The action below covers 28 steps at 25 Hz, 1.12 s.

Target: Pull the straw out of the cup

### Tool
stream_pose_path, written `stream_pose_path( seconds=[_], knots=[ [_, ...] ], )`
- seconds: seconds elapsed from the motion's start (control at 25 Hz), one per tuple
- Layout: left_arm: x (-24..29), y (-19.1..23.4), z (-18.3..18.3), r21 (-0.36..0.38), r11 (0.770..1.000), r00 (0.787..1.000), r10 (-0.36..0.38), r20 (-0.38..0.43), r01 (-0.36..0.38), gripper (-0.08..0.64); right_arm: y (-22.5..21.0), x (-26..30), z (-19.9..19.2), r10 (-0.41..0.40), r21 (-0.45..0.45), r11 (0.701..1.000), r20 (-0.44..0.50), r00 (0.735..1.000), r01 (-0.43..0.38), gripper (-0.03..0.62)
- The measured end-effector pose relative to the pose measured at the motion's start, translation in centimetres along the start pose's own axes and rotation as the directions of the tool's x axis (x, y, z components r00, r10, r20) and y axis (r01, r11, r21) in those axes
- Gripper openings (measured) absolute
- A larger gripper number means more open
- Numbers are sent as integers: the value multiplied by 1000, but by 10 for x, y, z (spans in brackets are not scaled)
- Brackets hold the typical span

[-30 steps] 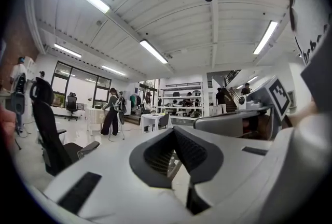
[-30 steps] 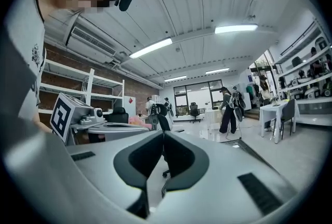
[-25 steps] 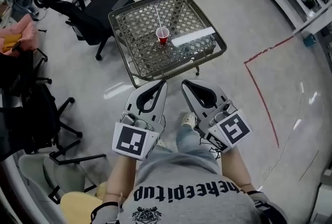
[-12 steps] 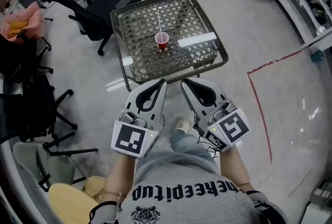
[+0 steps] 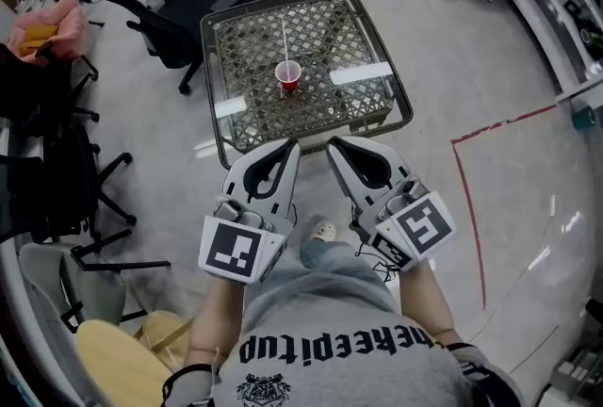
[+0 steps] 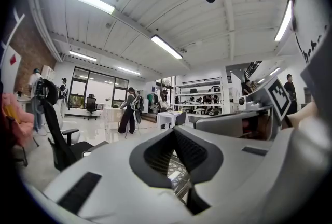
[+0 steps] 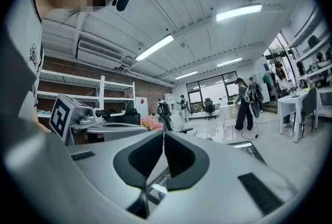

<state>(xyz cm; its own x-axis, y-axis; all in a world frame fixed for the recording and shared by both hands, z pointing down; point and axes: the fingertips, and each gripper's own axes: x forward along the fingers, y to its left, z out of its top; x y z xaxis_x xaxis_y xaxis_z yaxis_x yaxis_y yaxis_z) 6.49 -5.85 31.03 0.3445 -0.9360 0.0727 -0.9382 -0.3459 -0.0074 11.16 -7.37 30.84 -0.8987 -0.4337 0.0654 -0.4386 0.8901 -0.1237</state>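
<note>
A red cup (image 5: 288,75) stands near the middle of a lattice-topped table (image 5: 215,122), with a white straw (image 5: 285,36) rising from it and leaning away from me. Both grippers are held level in front of my body, short of the table's near edge and well apart from the cup. My left gripper (image 5: 295,143) (image 6: 174,129) is shut with its tips together and nothing in it. My right gripper (image 5: 330,142) (image 7: 164,134) has its tips all but touching, also empty. The cup does not show in either gripper view.
Black office chair (image 5: 198,5) stands at the table's far left, more chairs (image 5: 57,198) at my left. A red tape line (image 5: 471,207) runs on the floor at right. My shoe (image 5: 323,231) shows below the grippers. Two pale strips (image 5: 361,73) lie on the tabletop.
Both grippers have moved forward, and their tips now reach the table's near edge. Their jaws look the same. The cup and straw stand as before.
</note>
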Motion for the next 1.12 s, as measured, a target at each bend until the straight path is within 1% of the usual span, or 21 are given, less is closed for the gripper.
stream_pose_path(
  seconds=[0.16, 0.32, 0.56, 0.72, 0.84, 0.96, 1.12],
  knots=[
    [7, -3, -6, -18, 999, 998, 26, -55, -27, 25, -10, 0, -2, 25, 2, 1000, -3, 1000, -25, 35],
    [15, 1, -2, 2, 998, 998, 61, -6, -61, 25, -19, 2, -5, 47, 11, 999, -4, 999, -47, 35],
    [22, 15, -6, -4, 998, 998, 64, -10, -64, 25, -23, 18, -9, 58, 28, 998, -12, 998, -58, 35],
    [30, 28, -11, -16, 999, 999, 37, -19, -38, 25, -30, 32, -10, 33, 35, 999, -18, 999, -32, 35],
    [37, 41, -11, -19, 1000, 999, 8, -40, -9, 25, -35, 47, -7, 8, 43, 999, -19, 1000, -7, 35],
    [46, 59, -4, -11, 1000, 999, -23, -22, 23, 25, -39, 64, -3, -21, 50, 999, -24, 999, 22, 35],
    [56, 83, 2, -16, 998, 998, -63, -27, 62, 25, -46, 87, 4, -61, 61, 996, -27, 998, 63, 36]
  ],
)
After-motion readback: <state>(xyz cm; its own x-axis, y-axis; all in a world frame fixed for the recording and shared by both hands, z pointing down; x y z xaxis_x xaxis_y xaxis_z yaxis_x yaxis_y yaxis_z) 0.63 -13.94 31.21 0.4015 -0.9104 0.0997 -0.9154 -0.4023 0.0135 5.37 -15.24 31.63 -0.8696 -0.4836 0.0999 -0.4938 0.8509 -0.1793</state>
